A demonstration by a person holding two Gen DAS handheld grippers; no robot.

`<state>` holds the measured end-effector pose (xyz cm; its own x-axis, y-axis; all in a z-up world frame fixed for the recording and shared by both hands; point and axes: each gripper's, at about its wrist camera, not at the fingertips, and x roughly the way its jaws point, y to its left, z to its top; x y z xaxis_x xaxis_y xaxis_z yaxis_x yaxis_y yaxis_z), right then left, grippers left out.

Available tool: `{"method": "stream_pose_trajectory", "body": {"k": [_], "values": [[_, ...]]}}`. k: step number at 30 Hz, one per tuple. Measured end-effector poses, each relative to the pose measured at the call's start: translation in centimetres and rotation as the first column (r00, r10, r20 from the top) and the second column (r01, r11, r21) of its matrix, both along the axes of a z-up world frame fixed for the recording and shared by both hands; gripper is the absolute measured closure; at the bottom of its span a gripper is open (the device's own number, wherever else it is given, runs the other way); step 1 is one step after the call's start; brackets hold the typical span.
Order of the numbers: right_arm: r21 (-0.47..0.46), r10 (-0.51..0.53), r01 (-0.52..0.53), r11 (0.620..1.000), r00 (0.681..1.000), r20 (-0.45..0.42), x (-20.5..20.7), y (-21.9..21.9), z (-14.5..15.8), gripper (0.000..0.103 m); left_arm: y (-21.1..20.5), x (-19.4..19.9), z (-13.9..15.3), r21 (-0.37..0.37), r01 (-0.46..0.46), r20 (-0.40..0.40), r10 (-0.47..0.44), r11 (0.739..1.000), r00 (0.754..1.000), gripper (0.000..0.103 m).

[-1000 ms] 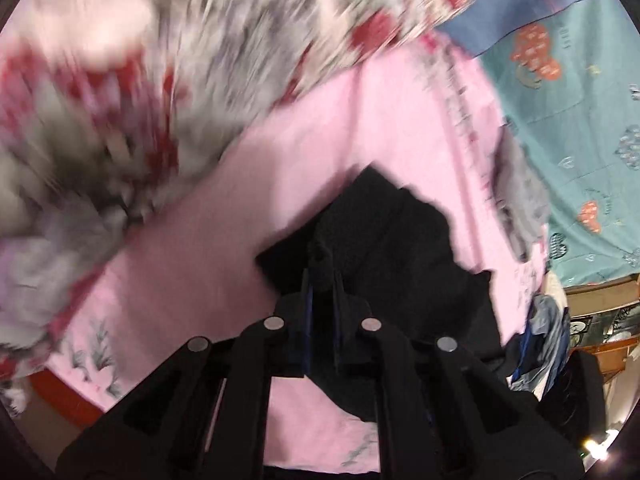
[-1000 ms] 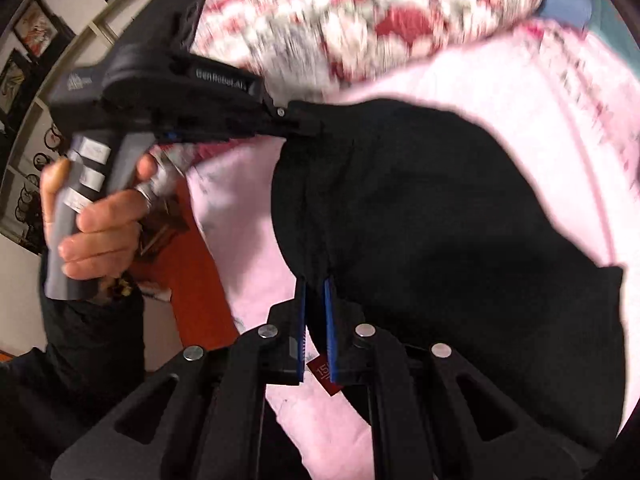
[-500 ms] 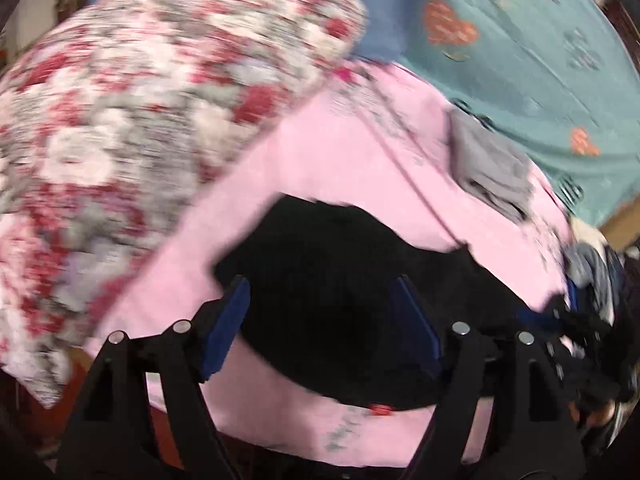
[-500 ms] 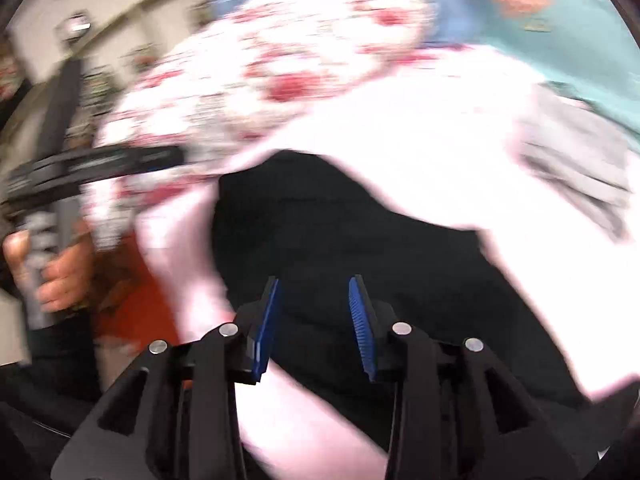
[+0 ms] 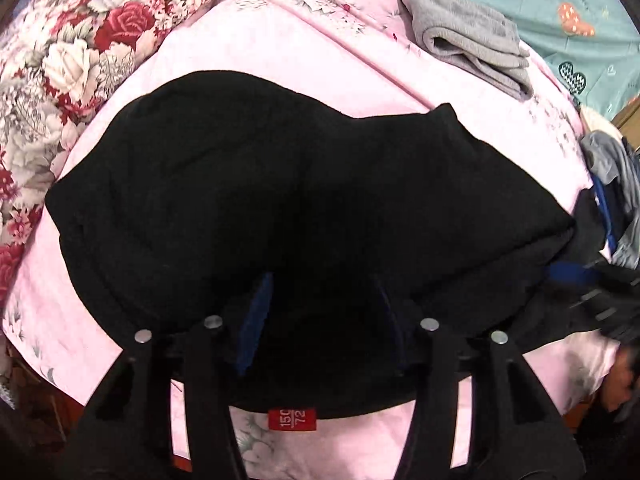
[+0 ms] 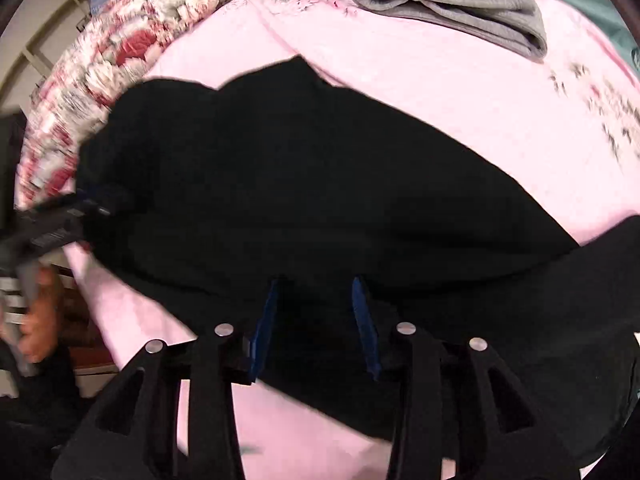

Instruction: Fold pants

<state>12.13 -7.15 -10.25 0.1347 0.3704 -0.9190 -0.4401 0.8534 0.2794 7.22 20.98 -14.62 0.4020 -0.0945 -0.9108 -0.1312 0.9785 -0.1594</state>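
Black pants (image 5: 256, 200) lie folded on the pink sheet (image 5: 248, 48), long axis about 10 to 4 o'clock, red size tag (image 5: 292, 419) at 6. Left gripper (image 5: 320, 312) points steeply down over them; jaws just narrowed, apart, nothing clamped. Right gripper (image 6: 316, 320) likewise; jaws just widened, probably clear of cloth. Grey folded garment (image 5: 468, 32) at 1 o'clock; bare sheet between.

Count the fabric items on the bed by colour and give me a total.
Black fleece pants: 1
Grey folded fleece garment: 1
Pink floral bedsheet: 1
Red and white rose-print quilt: 1
Teal heart-print cloth: 1
Total: 5, not counting the jumbled clothes pile at the bed's edge.
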Motion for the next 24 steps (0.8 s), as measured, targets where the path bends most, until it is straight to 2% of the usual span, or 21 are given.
{"method": "stream_pose_trajectory", "body": {"k": [2, 4, 6, 7, 9, 11, 12, 15, 19, 21, 22, 23, 24], "values": [[0.044, -0.076, 0.077, 0.996, 0.997, -0.006, 1.3, -3.6, 1.7, 0.054, -0.3, 0.2, 0.0, -0.006, 0.004, 0.007, -0.004, 1.000, 1.000, 0.039], [0.019, -0.217, 0.217, 0.976, 0.976, 0.021, 3.3, -8.5, 3.6, 0.051, -0.5, 0.3, -0.1, -0.006, 0.011, 0.020, -0.011, 1.000, 1.000, 0.035], [-0.040, -0.414, 0.414, 0.909, 0.910, 0.004, 6.4, -15.0, 4.4, 0.036, -0.8, 0.4, -0.2, -0.005, 0.019, 0.032, -0.019, 1.000, 0.999, 0.030], [-0.088, -0.520, 0.516, 0.852, 0.854, -0.026, 8.7, -18.8, 4.0, 0.035, -0.9, 0.4, -0.3, -0.001, 0.023, 0.038, -0.023, 1.000, 0.999, 0.030], [-0.181, -0.641, 0.622, 0.762, 0.765, -0.066, 11.8, -23.8, 2.8, 0.036, -1.1, 0.2, -0.4, 0.004, 0.027, 0.046, -0.027, 1.000, 0.999, 0.029], [-0.231, -0.716, 0.686, 0.690, 0.693, -0.085, 14.2, -27.3, 1.9, 0.036, -1.0, 0.0, -0.4, -0.001, 0.029, 0.057, -0.029, 1.000, 0.998, 0.029], [-0.248, -0.734, 0.698, 0.672, 0.672, -0.097, 14.9, -28.9, 1.4, 0.036, -0.9, -0.1, -0.4, -0.008, 0.029, 0.061, -0.029, 1.000, 0.998, 0.029], [-0.273, -0.756, 0.708, 0.651, 0.635, -0.156, 17.0, -29.8, 0.0, 0.036, -0.5, -0.1, -0.4, -0.043, 0.043, 0.067, -0.040, 0.998, 0.997, 0.029], [-0.307, -0.784, 0.726, 0.616, 0.601, -0.154, 18.4, -30.3, -1.4, 0.036, 0.0, 0.1, -0.4, -0.078, 0.059, 0.070, -0.054, 0.995, 0.996, 0.029], [-0.367, -0.800, 0.717, 0.593, 0.578, -0.163, 18.7, -30.1, -2.7, 0.035, 0.3, 0.2, -0.4, -0.098, 0.064, 0.072, -0.057, 0.993, 0.996, 0.029], [-0.388, -0.802, 0.712, 0.586, 0.577, -0.152, 18.6, -29.9, -3.0, 0.036, 0.4, 0.2, -0.4, -0.111, 0.067, 0.075, -0.058, 0.992, 0.995, 0.029], [-0.410, -0.801, 0.704, 0.580, 0.585, -0.129, 18.4, -29.8, -3.1, 0.037, 0.6, 0.1, -0.4, -0.121, 0.069, 0.078, -0.060, 0.990, 0.995, 0.029], [-0.416, -0.800, 0.701, 0.579, 0.589, -0.119, 18.3, -29.6, -3.1, 0.048, 0.6, 0.1, -0.4, -0.127, 0.070, 0.079, -0.061, 0.989, 0.995, 0.029]]}}
